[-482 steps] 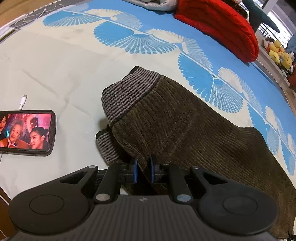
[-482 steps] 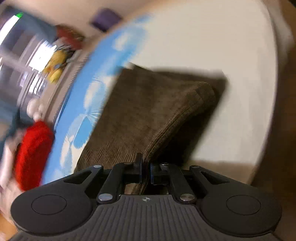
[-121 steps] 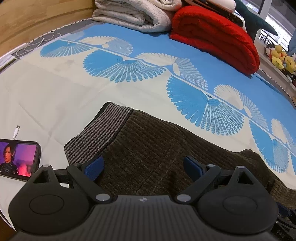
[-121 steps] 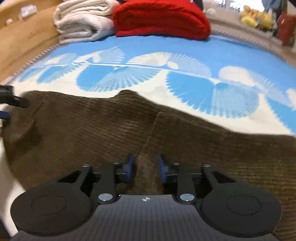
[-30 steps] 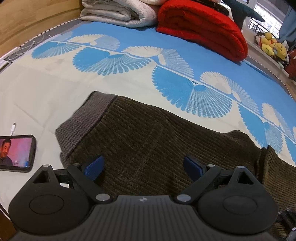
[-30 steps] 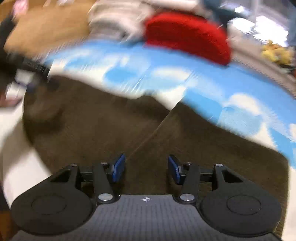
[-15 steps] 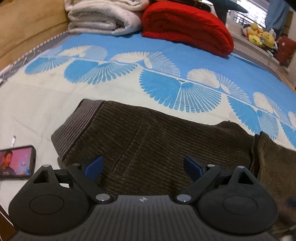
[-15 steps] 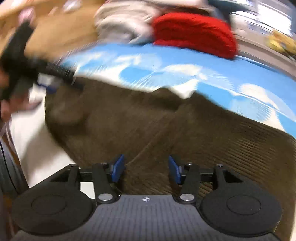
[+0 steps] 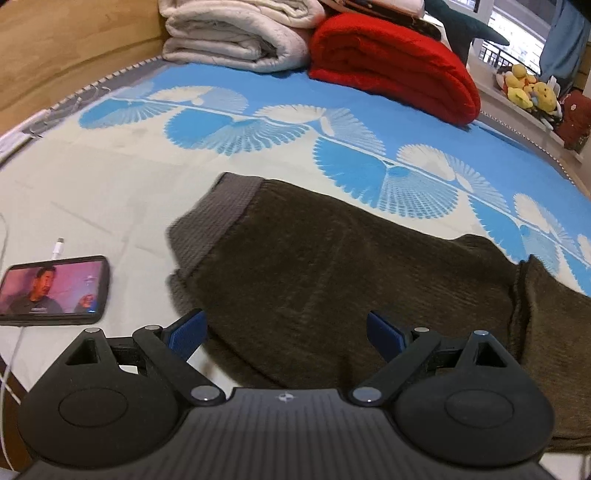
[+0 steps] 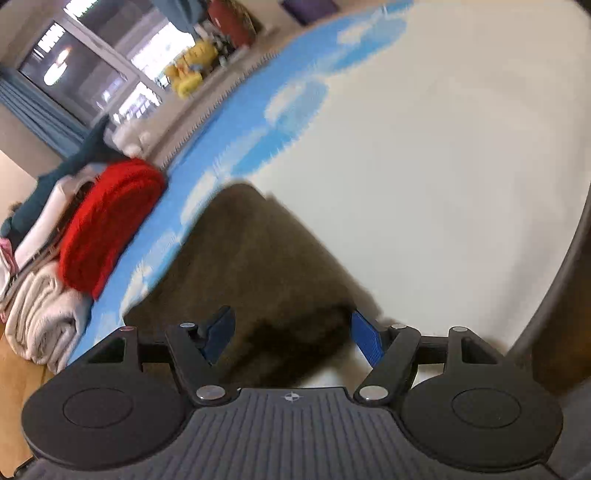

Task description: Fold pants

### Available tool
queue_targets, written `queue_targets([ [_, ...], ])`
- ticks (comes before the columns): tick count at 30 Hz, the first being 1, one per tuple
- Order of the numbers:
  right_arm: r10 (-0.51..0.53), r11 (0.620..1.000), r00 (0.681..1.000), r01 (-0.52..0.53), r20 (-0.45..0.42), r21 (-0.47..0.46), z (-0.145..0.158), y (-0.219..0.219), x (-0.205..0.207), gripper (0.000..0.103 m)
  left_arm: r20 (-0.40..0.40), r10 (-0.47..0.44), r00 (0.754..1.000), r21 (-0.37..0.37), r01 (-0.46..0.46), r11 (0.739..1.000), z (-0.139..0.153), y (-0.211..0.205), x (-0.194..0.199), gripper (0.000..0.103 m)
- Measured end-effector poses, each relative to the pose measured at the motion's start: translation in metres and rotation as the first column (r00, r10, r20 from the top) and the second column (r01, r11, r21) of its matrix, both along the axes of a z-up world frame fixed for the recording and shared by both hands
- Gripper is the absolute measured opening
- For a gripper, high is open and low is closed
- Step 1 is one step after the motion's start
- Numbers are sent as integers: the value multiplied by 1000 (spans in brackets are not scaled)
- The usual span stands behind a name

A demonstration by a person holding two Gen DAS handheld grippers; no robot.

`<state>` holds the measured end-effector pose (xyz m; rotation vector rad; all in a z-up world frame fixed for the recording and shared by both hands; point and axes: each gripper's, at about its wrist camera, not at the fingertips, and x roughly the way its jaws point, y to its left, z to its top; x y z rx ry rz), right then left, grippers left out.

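Observation:
Dark brown corduroy pants lie flat on the bed, with the grey ribbed waistband at the left and a folded leg end at the right. My left gripper is open and empty, just above the pants' near edge. In the right wrist view the pants show as a blurred brown strip running away from the camera. My right gripper is open and empty over the pants' near end.
A lit phone with a white cable lies left of the waistband. A folded red blanket and white blankets sit at the far side. Yellow plush toys stand on the sill. The blue-and-cream bedspread surrounds the pants.
My right gripper has swung round sharply and opened wider; it now looks along the pants toward the bed's edge. My left gripper stays open and has shifted slightly over the waistband end.

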<state>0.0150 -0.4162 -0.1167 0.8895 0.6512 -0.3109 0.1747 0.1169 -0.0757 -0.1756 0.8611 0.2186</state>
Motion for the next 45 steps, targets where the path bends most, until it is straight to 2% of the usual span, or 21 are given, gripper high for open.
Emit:
queue_targets([
  [1, -8, 1000, 1000, 8, -25, -2, -4, 0, 1, 72, -1, 6, 1000, 14, -6, 1000, -1, 4, -3, 95],
  [3, -48, 999, 999, 48, -11, -3, -6, 1, -3, 73, 8, 3, 1000, 13, -3, 1000, -1, 12, -9, 95],
  [7, -58, 997, 998, 58, -4, 41, -15, 10, 8, 76, 2, 29, 1000, 11, -29, 1000, -8, 27, -16, 95],
  [9, -65, 997, 998, 64, 7, 51, -19, 11, 13, 79, -14, 32, 999, 2, -32, 999, -11, 34, -14, 95],
  [10, -68, 996, 998, 67, 11, 54, -21, 13, 17, 84, -18, 36, 999, -3, -37, 999, -13, 38, -14, 95],
  [13, -81, 996, 997, 80, 15, 40, -19, 20, 23, 93, -39, 41, 998, -21, -42, 999, -19, 48, -12, 95],
  [20, -111, 994, 994, 111, -1, -20, -16, 35, 33, 101, -110, 41, 993, -86, -51, 995, -37, 60, 0, 95],
  [23, -119, 992, 993, 119, 3, -32, -18, 37, 37, 103, -141, 51, 989, -122, -68, 990, -45, 64, 6, 96],
  [25, -135, 990, 991, 136, 8, -33, -19, 37, 38, 102, -154, 66, 986, -137, -88, 987, -49, 67, 8, 101],
  [29, -203, 979, 979, 203, 17, -20, -19, 36, 27, 88, -158, 82, 984, -124, -102, 987, -52, 68, 12, 103],
  [30, -216, 976, 976, 216, 15, -24, -19, 37, 26, 88, -157, 83, 984, -119, -103, 988, -52, 67, 13, 103],
  [33, -202, 978, 979, 202, 8, -57, -20, 39, 33, 96, -154, 84, 985, -101, -100, 990, -53, 64, 14, 103],
  [34, -196, 979, 980, 197, 11, -59, -20, 40, 37, 102, -153, 85, 985, -97, -100, 990, -53, 63, 15, 103],
  [36, -176, 981, 984, 175, 2, -82, -21, 42, 47, 102, -153, 87, 984, -95, -102, 990, -53, 62, 16, 103],
  [37, -162, 981, 987, 161, -7, -106, -21, 43, 51, 94, -152, 88, 984, -95, -103, 990, -53, 61, 16, 103],
  [38, -155, 981, 988, 153, -8, -117, -20, 44, 52, 78, -149, 84, 985, -92, -99, 991, -53, 60, 17, 102],
  [39, -159, 980, 987, 156, -12, -120, -20, 44, 51, 66, -137, 67, 988, -89, -79, 993, -50, 57, 17, 93],
  [40, -174, 979, 985, 170, -20, -115, -21, 41, 47, 49, -118, 29, 993, -99, -41, 994, -48, 55, 18, 82],
  [41, -171, 981, 985, 168, -19, -97, -22, 37, 45, 41, -96, -26, 995, -133, 14, 991, -45, 51, 18, 53],
  [43, -158, 985, 987, 157, -7, -74, -22, 32, 43, 35, -83, -31, 996, -128, 21, 992, -42, 47, 17, 42],
  [45, -123, 985, 992, 121, -10, -122, -18, 35, 46, 32, -89, -41, 995, -109, 31, 994, -42, 42, 19, 31],
])
